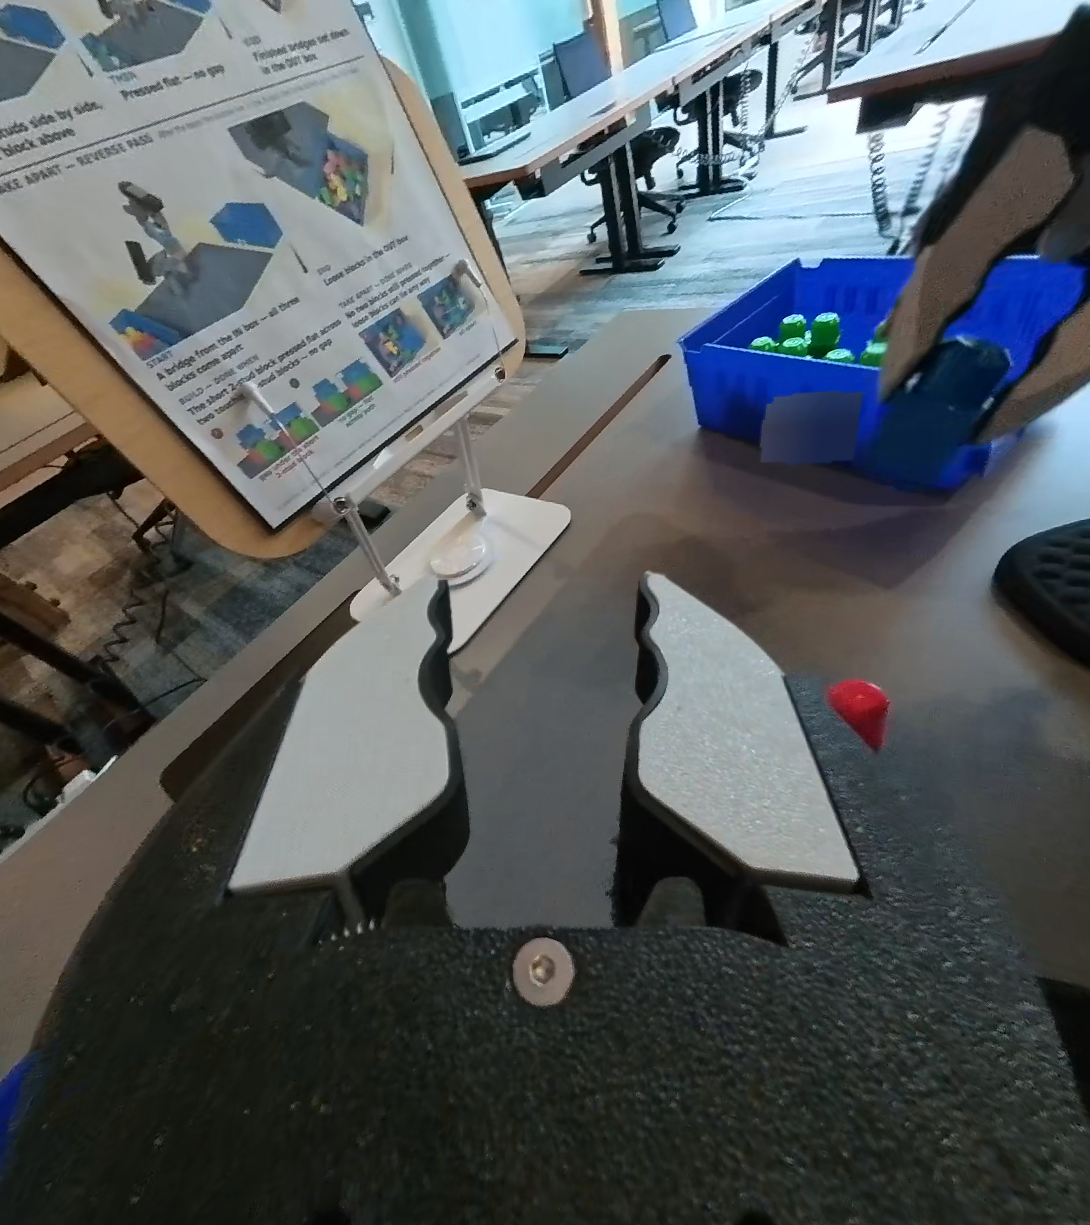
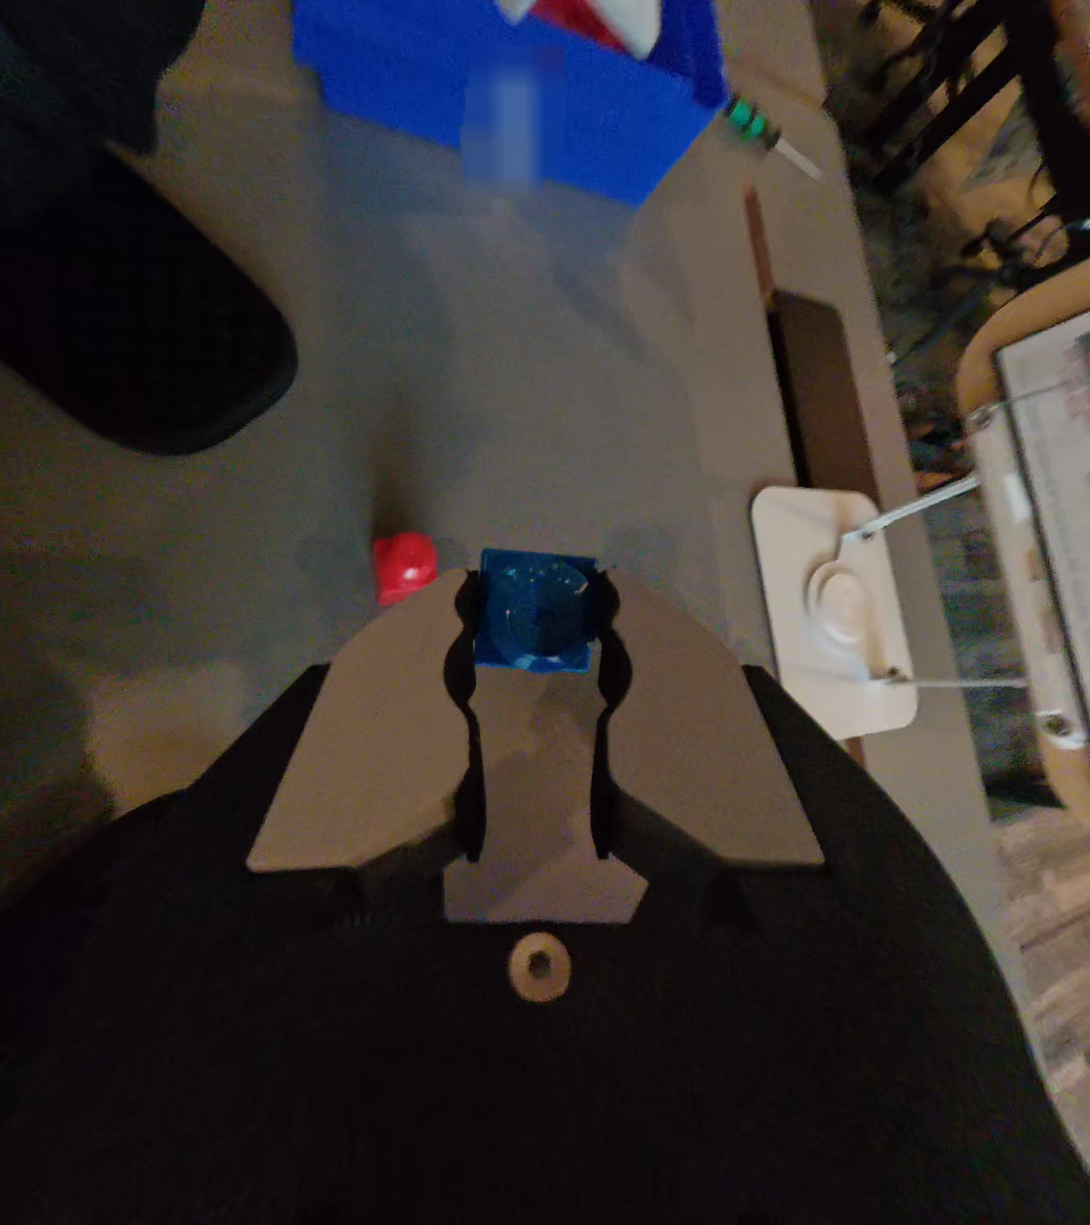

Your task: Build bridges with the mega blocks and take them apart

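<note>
My right gripper [image 2: 535,596] is shut on a blue block [image 2: 534,613] and holds it above the grey table. It also shows in the left wrist view [image 1: 939,391], high at the right, with the blue block [image 1: 953,384] between its fingers in front of a blue bin [image 1: 794,371]. A red block [image 2: 404,575] lies on the table just left of the right fingertips; it also shows in the left wrist view [image 1: 860,712], right of my left gripper. My left gripper [image 1: 539,623] is open and empty, low over the table. Several green blocks [image 1: 807,335] lie in the blue bin.
An instruction sheet on a white stand [image 1: 462,557] stands at the table's left edge, also seen in the right wrist view [image 2: 833,616]. A second blue bin [image 2: 502,106] sits far ahead there, a screwdriver [image 2: 767,136] beside it. A black chair part [image 1: 1085,596] is at the right. The gap from one gripper's tips to the other's is roughly 20 cm.
</note>
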